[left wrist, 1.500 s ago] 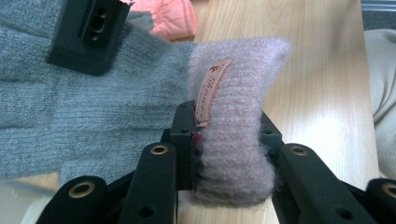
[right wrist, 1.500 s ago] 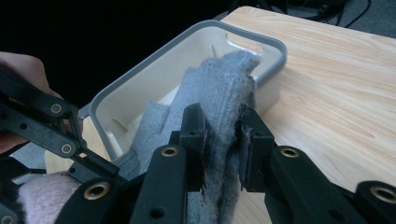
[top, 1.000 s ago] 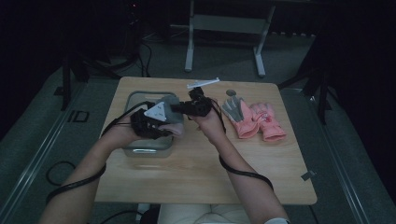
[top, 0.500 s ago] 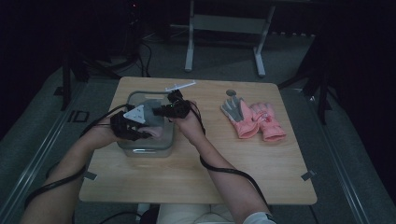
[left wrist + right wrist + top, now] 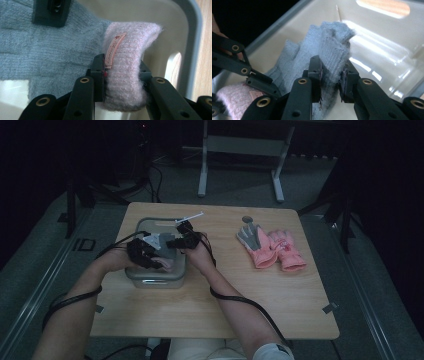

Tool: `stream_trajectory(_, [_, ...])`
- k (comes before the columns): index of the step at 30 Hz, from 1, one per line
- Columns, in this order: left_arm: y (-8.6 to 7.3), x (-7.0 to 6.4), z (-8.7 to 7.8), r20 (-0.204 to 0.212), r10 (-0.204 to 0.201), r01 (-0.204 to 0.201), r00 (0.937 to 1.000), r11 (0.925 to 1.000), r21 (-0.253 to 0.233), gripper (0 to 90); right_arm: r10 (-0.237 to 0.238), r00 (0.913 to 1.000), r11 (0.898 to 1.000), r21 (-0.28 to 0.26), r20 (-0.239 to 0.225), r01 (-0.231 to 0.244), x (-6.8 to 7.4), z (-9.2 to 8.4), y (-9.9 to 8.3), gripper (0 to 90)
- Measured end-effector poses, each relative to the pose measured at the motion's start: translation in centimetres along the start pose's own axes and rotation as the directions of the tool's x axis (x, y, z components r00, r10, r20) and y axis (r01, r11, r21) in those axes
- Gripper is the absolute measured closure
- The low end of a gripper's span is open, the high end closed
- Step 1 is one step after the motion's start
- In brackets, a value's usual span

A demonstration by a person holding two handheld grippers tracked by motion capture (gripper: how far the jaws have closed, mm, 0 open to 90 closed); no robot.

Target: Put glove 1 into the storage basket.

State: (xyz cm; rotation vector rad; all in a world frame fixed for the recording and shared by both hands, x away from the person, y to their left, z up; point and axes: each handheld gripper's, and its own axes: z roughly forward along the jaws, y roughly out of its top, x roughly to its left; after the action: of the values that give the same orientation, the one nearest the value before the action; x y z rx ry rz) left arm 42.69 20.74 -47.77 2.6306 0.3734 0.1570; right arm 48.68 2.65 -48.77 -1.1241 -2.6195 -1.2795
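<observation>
Over the left half of the light wooden table [image 5: 210, 315], both of the person's hands work inside a clear plastic bin with a grey rim [image 5: 145, 281]. The left gripper [image 5: 121, 71] sits at the near side of the bin, its jaws pinched onto the fuzzy pink knit cuff [image 5: 127, 62] of a glove, a small pink label sewn along that cuff. Beside it lies the grey knit body [image 5: 42, 50] of the same glove, resting in the bin. The right gripper [image 5: 331, 75], just across from the left one, has its jaws closed narrowly on a raised fold of that grey knit. Farther right, well apart from the bin, a pink-and-grey pair of winter gloves [image 5: 270, 247] lies flat on the tabletop.
</observation>
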Motion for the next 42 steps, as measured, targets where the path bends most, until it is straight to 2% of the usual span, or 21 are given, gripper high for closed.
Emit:
stream_trajectory(3, [0.1, 0.4, 0.7, 0.026, -0.008, 0.007, 0.9996, 0.9998, 0.018, 68.5, -0.027, 0.9992, 0.999, 0.033, 0.030, 0.026, 0.1, 0.5, 0.0, 73.9])
stream_trajectory(6, [0.1, 0.8, 1.1, 0.042, -0.005, 0.004, 0.9991, 0.9998, 0.022, 68.4, -0.016, 0.9994, 0.999, 0.050, 0.030, 0.014, -0.1, 0.7, 0.1, 73.3])
stream_trajectory(11, [0.3, 1.1, 2.3, 0.071, -0.015, 0.011, 0.9974, 0.9980, 0.063, 67.3, -0.045, 0.9975, 0.997, 0.070, 0.056, 0.041, 0.2, 0.7, 0.2, 66.4])
stream_trajectory(12, [0.5, 1.2, 2.6, 0.061, -0.012, 0.006, 0.9980, 0.9954, 0.095, 67.1, -0.046, 0.9973, 0.997, 0.060, 0.058, 0.043, 0.1, 0.4, 0.2, 66.6])
stream_trajectory(13, [0.6, 1.1, 2.8, 0.063, -0.005, -0.002, 0.9980, 0.9937, 0.112, 67.2, -0.030, 0.9987, 0.999, 0.035, 0.040, 0.028, -0.1, -0.1, 0.1, 65.9])
stream_trajectory(14, [0.7, 1.2, 2.8, 0.067, -0.007, 0.000, 0.9977, 0.9938, 0.112, 67.1, -0.016, 0.9993, 1.000, 0.010, 0.033, 0.016, -0.3, -0.7, 0.1, 65.1])
stream_trajectory(17, [0.9, 1.4, 3.0, 0.054, -0.011, 0.005, 0.9985, 0.9929, 0.119, 66.9, 0.004, 0.9998, 0.999, -0.036, 0.020, -0.004, -0.4, -2.2, 0.1, 63.4])
stream_trajectory(19, [1.1, 1.4, 3.1, 0.041, -0.003, -0.002, 0.9991, 0.9923, 0.124, 66.0, -0.008, 0.9998, 0.999, -0.049, 0.021, 0.009, -0.3, -2.9, 0.0, 62.8])
stream_trajectory(21, [1.2, 1.4, 3.2, 0.012, 0.001, -0.002, 0.9999, 0.9925, 0.123, 64.2, -0.017, 0.9995, 0.998, -0.055, 0.026, 0.019, -0.3, -3.5, -0.2, 62.7])
stream_trajectory(24, [1.3, 1.4, 3.3, -0.010, -0.008, 0.009, 0.9999, 0.9913, 0.131, 59.3, -0.017, 0.9996, 0.998, -0.061, 0.022, 0.018, -0.5, -4.1, -0.4, 62.6])
stream_trajectory(25, [1.5, 1.4, 3.2, -0.010, -0.037, 0.038, 0.9993, 0.9910, 0.129, 59.3, -0.013, 0.9998, 0.998, -0.069, 0.016, 0.014, -0.7, -4.3, -0.6, 62.6])
stream_trajectory(26, [1.7, 1.3, 3.0, -0.020, -0.047, 0.049, 0.9987, 0.9899, 0.133, 50.3, -0.003, 1.0000, 0.996, -0.087, 0.002, 0.004, -1.0, -5.1, -0.9, 63.0])
stream_trajectory(28, [1.9, 1.2, 2.5, -0.043, -0.061, 0.066, 0.9972, 0.9893, 0.130, 43.9, -0.005, 1.0000, 0.996, -0.087, 0.005, 0.005, -1.2, -5.6, -1.2, 62.9])
stream_trajectory(29, [2.0, 1.2, 2.2, -0.048, -0.077, 0.083, 0.9958, 0.9895, 0.119, 36.6, -0.009, 0.9999, 0.996, -0.084, 0.004, 0.010, -1.3, -5.9, -1.3, 62.7])
stream_trajectory(31, [2.2, 1.1, 1.1, -0.083, -0.096, 0.104, 0.9919, 0.9897, 0.098, 32.4, -0.018, 0.9998, 0.996, -0.085, 0.010, 0.019, -1.4, -6.5, -1.5, 62.3])
stream_trajectory(32, [2.3, 1.0, 0.7, -0.086, -0.107, 0.114, 0.9905, 0.9899, 0.084, 27.5, -0.018, 0.9998, 0.996, -0.085, 0.006, 0.018, -1.4, -6.8, -1.6, 62.2])
stream_trajectory(33, [2.5, 1.0, -0.1, -0.105, -0.124, 0.130, 0.9866, 0.9902, 0.051, 23.6, -0.023, 0.9997, 0.996, -0.087, 0.005, 0.023, -1.4, -7.0, -1.6, 62.0])
stream_trajectory(35, [2.8, 0.7, -0.9, -0.096, -0.136, 0.138, 0.9860, 0.9901, 0.022, 17.0, -0.037, 0.9993, 0.995, -0.090, 0.011, 0.037, -1.3, -7.6, -1.7, 62.0])
stream_trajectory(37, [3.4, 0.4, -1.5, -0.103, -0.145, 0.145, 0.9841, 0.9894, -0.007, 15.0, -0.049, 0.9987, 0.995, -0.090, 0.011, 0.050, -1.2, -8.1, -1.8, 61.5])
stream_trajectory(38, [3.7, 0.0, -1.8, -0.099, -0.146, 0.142, 0.9843, 0.9890, -0.042, 13.8, -0.055, 0.9984, 0.995, -0.088, 0.012, 0.056, -1.1, -8.4, -1.8, 61.5])
stream_trajectory(42, [5.0, -0.9, -2.0, -0.073, -0.162, 0.156, 0.9841, 0.9845, -0.081, 7.4, -0.087, 0.9961, 0.993, -0.081, 0.013, 0.088, -0.8, -9.4, -2.0, 58.8])
